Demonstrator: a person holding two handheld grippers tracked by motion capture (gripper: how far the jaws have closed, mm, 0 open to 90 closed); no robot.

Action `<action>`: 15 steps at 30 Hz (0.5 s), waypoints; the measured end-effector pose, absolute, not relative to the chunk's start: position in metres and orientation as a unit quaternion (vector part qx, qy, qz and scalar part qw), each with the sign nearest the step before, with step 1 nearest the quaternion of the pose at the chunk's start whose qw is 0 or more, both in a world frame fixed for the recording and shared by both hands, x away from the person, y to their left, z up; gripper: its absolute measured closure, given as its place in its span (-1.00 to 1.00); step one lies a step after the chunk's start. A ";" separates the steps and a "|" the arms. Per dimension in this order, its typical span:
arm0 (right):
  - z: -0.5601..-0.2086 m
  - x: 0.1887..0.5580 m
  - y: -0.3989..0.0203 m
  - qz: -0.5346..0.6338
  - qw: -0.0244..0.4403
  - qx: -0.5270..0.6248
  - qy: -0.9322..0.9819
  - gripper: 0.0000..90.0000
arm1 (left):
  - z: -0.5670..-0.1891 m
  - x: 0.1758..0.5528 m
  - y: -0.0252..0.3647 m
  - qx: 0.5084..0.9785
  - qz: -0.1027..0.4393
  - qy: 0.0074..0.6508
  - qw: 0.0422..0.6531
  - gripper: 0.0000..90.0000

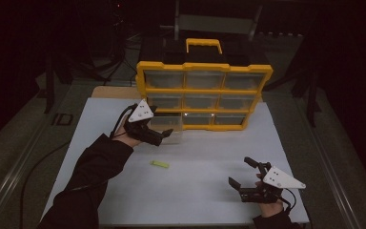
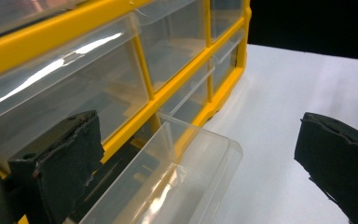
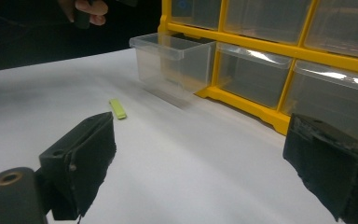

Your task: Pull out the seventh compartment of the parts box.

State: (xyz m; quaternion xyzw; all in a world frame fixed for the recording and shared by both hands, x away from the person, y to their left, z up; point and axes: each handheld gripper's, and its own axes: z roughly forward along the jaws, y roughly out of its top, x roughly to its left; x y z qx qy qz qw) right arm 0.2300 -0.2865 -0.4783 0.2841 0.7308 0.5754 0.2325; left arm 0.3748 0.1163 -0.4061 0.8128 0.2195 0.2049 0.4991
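In the high view, your left gripper (image 1: pixel 164 133) sits in the left centre of the frame, right at the lower left corner of the yellow organiser (image 1: pixel 203 95), which stands upright at the top centre of the white table (image 1: pixel 195 191) with its nine clear drawers facing you. The bottom-left drawer (image 1: pixel 167 123) juts forward out of its slot, and that looks like the reason your hand is there: the drawer is drawn out so something can go in. The likely candidate is the small green piece (image 1: pixel 160 164), lying flat on the table just below centre, well apart from both grippers. Your right gripper (image 1: pixel 247 172) rests at the lower right with its jaws spread and nothing between them, apparently waiting its turn. In the left gripper view, the two black pads stand wide apart at the bottom corners, holding nothing; the pulled-out drawer (image 2: pixel 168 182) fills the lower centre between them but neither pad presses on it. It looks empty, clear through to its floor. The drawers above it, in the upper left, are seated in their slots; glare keeps you from judging their contents. In the right gripper view, the jaws are again spread at the bottom corners. The open drawer (image 3: pixel 175 60) sits upper centre, see-through and empty, and the green piece (image 3: pixel 118 108) lies left of centre, between you and it.
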 end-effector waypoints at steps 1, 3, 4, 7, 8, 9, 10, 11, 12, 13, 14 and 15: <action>-0.478 0.230 -0.287 0.575 0.233 0.284 0.731 -0.80 | -0.406 0.373 0.119 0.811 0.208 0.221 0.500 -0.98; -0.478 0.230 -0.287 0.575 0.233 0.284 0.731 -0.80 | -0.405 0.371 0.122 0.810 0.208 0.222 0.502 -0.98; -0.478 0.230 -0.287 0.576 0.232 0.284 0.731 -0.80 | -0.405 0.370 0.124 0.809 0.208 0.224 0.503 -0.98; -0.478 0.231 -0.286 0.575 0.232 0.284 0.731 -0.80 | -0.406 0.364 0.132 0.805 0.211 0.229 0.506 -0.98; -0.478 0.231 -0.286 0.575 0.231 0.285 0.732 -0.80 | -0.406 0.361 0.138 0.803 0.212 0.232 0.507 -0.98; -0.478 0.231 -0.286 0.575 0.230 0.286 0.732 -0.80 | -0.407 0.360 0.141 0.800 0.211 0.235 0.510 -0.98; -0.479 0.231 -0.286 0.574 0.230 0.285 0.732 -0.80 | -0.407 0.358 0.144 0.799 0.211 0.237 0.511 -0.98; -0.479 0.231 -0.286 0.574 0.230 0.285 0.732 -0.80 | -0.407 0.358 0.144 0.799 0.211 0.237 0.511 -0.98; -0.479 0.231 -0.286 0.574 0.229 0.285 0.732 -0.80 | -0.408 0.354 0.150 0.796 0.212 0.239 0.513 -0.98; -0.479 0.231 -0.286 0.574 0.230 0.285 0.732 -0.80 | -0.408 0.352 0.153 0.795 0.212 0.242 0.514 -0.97; -0.479 0.231 -0.286 0.574 0.229 0.285 0.733 -0.80 | -0.408 0.352 0.153 0.795 0.212 0.242 0.514 -0.97; -0.479 0.231 -0.286 0.574 0.229 0.285 0.733 -0.80 | -0.409 0.348 0.158 0.794 0.215 0.243 0.514 -0.97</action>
